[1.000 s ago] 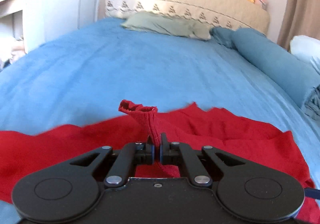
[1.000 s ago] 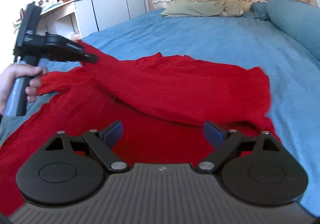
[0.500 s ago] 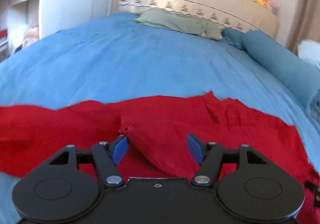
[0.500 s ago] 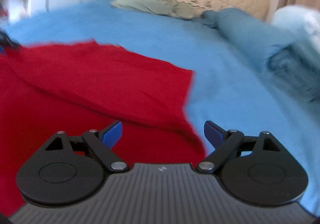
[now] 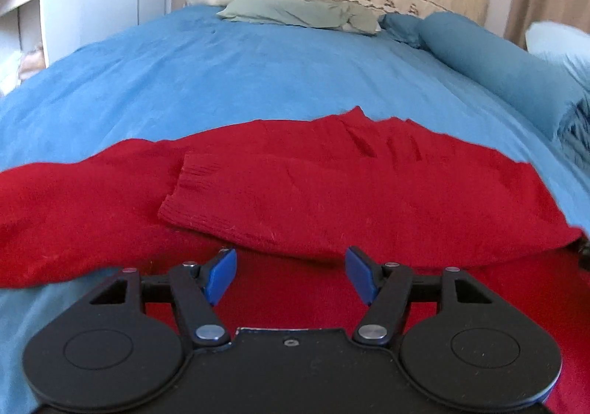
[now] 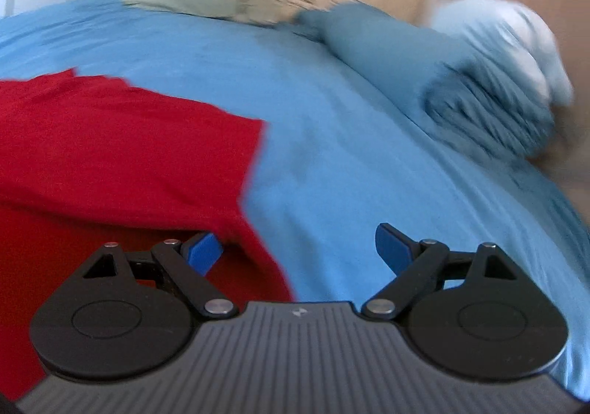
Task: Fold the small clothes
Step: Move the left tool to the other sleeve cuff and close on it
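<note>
Both the left gripper [image 5: 289,272] and right gripper [image 6: 298,248] hang spread and empty over the red sweater [image 5: 332,189] lying on the blue bed [image 5: 258,74], its sleeve [image 5: 228,192] laid across the body, likely ready for another fold.

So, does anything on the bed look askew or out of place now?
Nothing is damaged or spilled. The sweater lies flat on the bed, its sleeve folded across the body at a slant, cuff a little rumpled. Both grippers, left and right, are open and hold nothing.
</note>
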Available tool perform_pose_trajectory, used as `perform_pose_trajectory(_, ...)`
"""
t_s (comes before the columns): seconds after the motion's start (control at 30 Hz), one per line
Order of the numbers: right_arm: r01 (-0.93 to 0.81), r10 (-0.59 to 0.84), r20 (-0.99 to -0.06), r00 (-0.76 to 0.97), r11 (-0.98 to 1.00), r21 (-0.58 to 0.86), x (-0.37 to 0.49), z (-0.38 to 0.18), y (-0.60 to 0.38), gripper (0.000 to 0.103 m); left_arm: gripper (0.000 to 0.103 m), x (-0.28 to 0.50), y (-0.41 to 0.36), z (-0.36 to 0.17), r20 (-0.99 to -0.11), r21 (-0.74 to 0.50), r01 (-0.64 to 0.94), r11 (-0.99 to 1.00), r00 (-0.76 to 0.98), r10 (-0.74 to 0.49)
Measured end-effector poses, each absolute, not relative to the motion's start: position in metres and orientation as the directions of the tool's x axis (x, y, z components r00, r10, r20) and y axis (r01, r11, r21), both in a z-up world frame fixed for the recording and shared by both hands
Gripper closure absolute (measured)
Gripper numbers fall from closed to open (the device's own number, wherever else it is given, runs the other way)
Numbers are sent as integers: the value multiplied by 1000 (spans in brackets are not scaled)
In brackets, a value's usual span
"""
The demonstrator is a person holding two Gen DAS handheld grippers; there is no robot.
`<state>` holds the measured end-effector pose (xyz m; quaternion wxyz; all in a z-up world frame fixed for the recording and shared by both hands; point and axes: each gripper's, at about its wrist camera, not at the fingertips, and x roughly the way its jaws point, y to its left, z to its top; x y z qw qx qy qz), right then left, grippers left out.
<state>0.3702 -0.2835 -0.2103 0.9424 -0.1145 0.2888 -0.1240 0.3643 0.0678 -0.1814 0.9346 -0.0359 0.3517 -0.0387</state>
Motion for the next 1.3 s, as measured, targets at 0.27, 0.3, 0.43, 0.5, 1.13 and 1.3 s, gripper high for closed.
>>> perform_pose_trajectory(0.27, 120, -185, -558, 809, 981, -152, 348, -190, -311, 0, 27, 356, 64, -162, -612, -102, 85, 991, 780, -129)
perform_pose_trajectory(0.3, 69, -120, -540, 833, 991, -115, 345, -180, -307, 0, 23, 355, 63, -158, -595, -98, 92, 991, 793, -132)
perform_pose_trajectory(0.43, -150, 136, -525, 840, 989, 15, 359, -169, -281, 0, 4, 377, 59, -155, -575, -97, 92, 991, 808, -131)
perform_pose_trajectory(0.5, -201, 194, -543, 817, 978, 47, 375, -179, -268, 0, 4, 394, 61, -162, -612, -108, 73, 991, 781, -124)
perform_pose_trajectory(1.13, -309, 315, -485, 816, 946, 96, 330, -111, -236, 0, 0, 299, 136, -83, -455, -143, -141, 980, 888, 61)
perform_pose_trajectory(1.3, -339, 327, -480, 814, 939, 65, 310, -77, -198, 0, 0, 264, 174, -46, -437, -82, -226, 971, 883, 169)
